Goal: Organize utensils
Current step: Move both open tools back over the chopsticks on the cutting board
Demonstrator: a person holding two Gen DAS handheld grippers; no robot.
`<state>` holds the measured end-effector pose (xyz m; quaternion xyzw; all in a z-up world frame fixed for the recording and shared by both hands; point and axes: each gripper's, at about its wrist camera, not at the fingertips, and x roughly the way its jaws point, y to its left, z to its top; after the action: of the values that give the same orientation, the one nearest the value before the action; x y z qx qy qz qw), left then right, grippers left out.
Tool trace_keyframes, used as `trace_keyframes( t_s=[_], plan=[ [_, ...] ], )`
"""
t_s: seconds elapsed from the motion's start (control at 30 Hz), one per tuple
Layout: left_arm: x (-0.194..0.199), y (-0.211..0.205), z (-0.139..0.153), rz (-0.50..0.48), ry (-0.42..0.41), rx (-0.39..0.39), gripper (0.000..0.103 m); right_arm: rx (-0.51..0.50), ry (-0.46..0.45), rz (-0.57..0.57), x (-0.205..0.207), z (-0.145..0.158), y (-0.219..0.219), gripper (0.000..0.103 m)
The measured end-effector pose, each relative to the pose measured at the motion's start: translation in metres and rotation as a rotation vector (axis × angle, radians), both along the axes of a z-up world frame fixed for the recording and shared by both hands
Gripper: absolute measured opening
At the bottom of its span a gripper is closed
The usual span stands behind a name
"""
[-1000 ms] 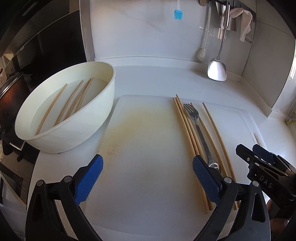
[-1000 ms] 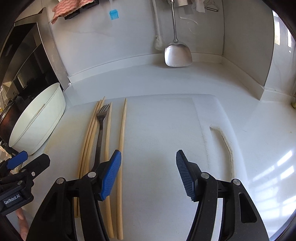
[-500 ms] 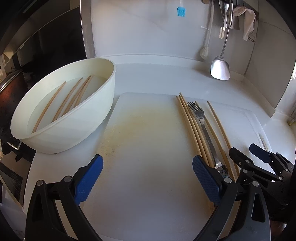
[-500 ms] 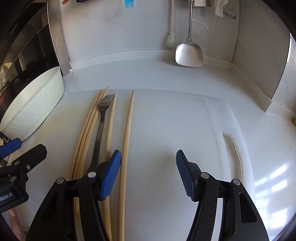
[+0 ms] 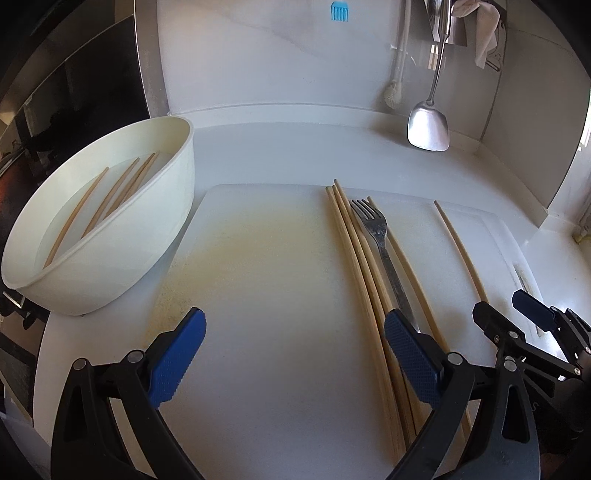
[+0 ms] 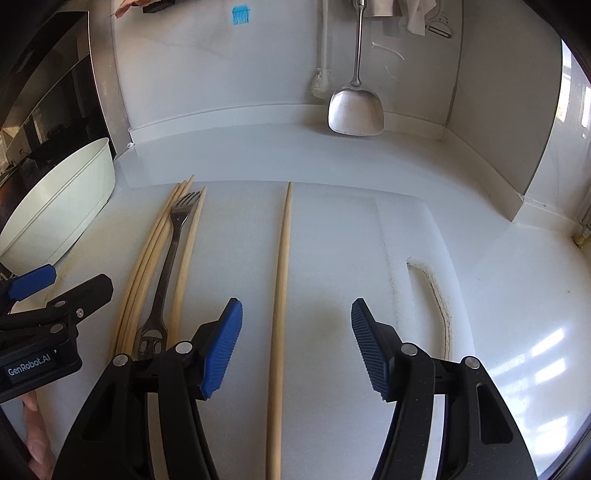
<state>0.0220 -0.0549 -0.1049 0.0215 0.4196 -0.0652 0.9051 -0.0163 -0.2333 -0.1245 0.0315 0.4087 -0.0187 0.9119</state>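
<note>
On the white cutting board lie a bundle of wooden chopsticks and a metal fork, tines pointing away. One single chopstick lies apart to their right. It runs between the jaws of my right gripper, which is open and not pressing on it. My left gripper is open over the bare board, its right finger above the bundle's near ends. A cream bowl at the left holds more chopsticks in water.
A steel spatula, a white brush and a cloth hang on the back wall. The board's handle slot is at the right. A dark cooktop borders the left, and a wall corner closes the right.
The single chopstick has shifted right, away from the fork and bundle, and now lies between the right gripper's jaws instead of beside its left finger. The left gripper has moved slightly forward.
</note>
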Motion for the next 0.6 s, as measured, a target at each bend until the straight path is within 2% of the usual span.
trace_keyframes(
  t_s=[0.6],
  plan=[
    [0.006, -0.002, -0.013, 0.021, 0.02, 0.025, 0.098, 0.023, -0.004, -0.01, -0.001, -0.002, -0.006, 0.059]
  ],
)
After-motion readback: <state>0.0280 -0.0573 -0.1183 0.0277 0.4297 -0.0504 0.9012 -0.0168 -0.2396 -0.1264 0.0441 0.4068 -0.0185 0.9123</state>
